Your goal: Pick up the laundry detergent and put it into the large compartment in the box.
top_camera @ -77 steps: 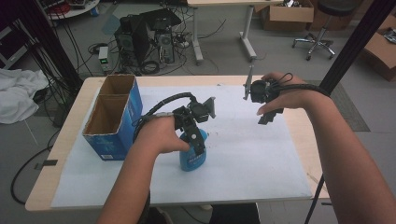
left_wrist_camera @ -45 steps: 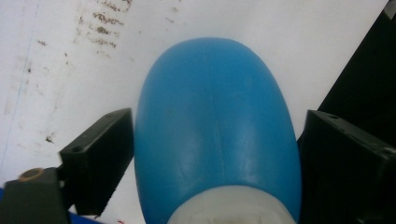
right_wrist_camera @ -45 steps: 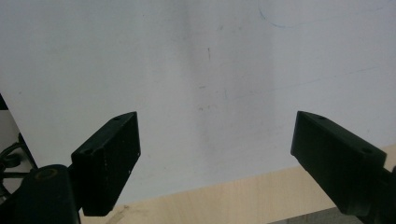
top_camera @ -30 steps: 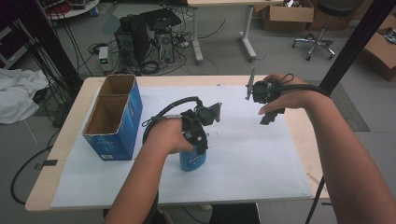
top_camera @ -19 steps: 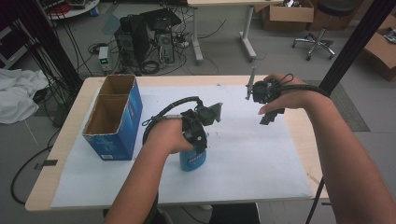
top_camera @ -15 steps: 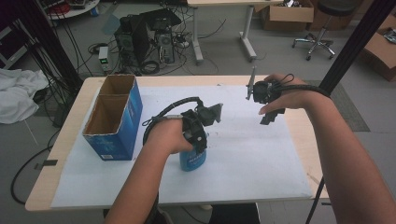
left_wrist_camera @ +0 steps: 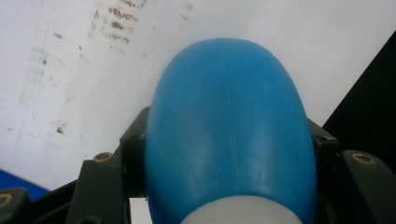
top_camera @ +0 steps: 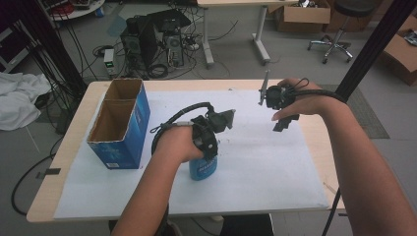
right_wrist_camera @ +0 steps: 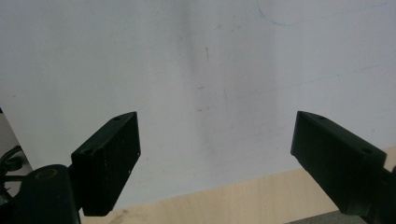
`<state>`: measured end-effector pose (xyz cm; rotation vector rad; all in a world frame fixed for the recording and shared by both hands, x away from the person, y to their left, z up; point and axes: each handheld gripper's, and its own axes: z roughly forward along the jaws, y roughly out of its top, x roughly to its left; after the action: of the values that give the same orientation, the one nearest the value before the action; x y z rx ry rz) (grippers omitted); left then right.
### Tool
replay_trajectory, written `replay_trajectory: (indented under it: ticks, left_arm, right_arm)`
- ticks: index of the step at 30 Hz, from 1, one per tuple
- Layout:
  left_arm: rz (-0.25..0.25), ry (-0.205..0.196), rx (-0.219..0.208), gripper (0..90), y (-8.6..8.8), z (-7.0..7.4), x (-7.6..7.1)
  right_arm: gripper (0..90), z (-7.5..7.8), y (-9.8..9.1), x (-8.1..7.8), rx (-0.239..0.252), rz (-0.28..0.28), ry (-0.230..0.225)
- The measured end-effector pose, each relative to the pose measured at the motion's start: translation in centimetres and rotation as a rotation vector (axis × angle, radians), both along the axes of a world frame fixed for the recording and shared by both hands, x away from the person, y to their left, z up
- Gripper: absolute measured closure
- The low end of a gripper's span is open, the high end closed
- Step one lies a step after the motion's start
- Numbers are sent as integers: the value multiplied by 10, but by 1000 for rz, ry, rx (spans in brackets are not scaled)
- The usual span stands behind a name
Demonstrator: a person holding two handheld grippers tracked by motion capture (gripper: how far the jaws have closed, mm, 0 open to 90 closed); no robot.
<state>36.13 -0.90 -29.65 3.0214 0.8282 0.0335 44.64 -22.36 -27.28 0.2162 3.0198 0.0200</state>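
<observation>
A blue plastic bottle (top_camera: 203,169) stands upright on the white paper near the table's middle. My left gripper (top_camera: 205,146) comes down on it from above. In the left gripper view the bottle's rounded blue body (left_wrist_camera: 229,107) sits between both black jaws. The jaws have just been closing and now press on its two sides. My right gripper (top_camera: 283,121) hovers over the table's far right. In the right gripper view it (right_wrist_camera: 215,135) stands open, with nothing but paper between its fingers.
A blue cardboard box (top_camera: 118,123) with two open compartments stands at the table's left. The white paper sheet (top_camera: 275,167) covers most of the wooden table (top_camera: 59,196). Computer towers, cables and a chair sit on the floor behind.
Since the earliest frame my left hand has shifted slightly right and settled over the bottle. The right hand has stayed still.
</observation>
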Motion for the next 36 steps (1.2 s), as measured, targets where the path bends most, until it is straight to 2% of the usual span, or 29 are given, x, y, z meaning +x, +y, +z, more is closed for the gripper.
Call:
replay_trajectory:
  ticks: [6, 11, 16, 22, 28, 36]
  left_arm:
    - [-31, -10, 7, 388, -1, 0, -1]
    - [-47, -1, 9, 391, 2, 0, -2]
    - [-48, 0, 41, 391, 4, 3, -2]
    - [-13, 7, 41, 392, 11, 15, -1]
    - [67, 30, 16, 391, 20, 32, 4]
    - [151, 32, -15, 391, 36, 56, 9]
  right_arm:
    - [158, 0, -2, -2, -1, -6, -2]
    - [158, -2, -3, -2, -8, -10, 3]
    - [158, -2, -1, -2, -7, -7, 6]
    - [158, 0, 1, -3, -13, -7, 3]
    - [158, 3, 2, -4, -11, -6, -2]
    - [158, 5, 2, -6, -11, -7, -4]
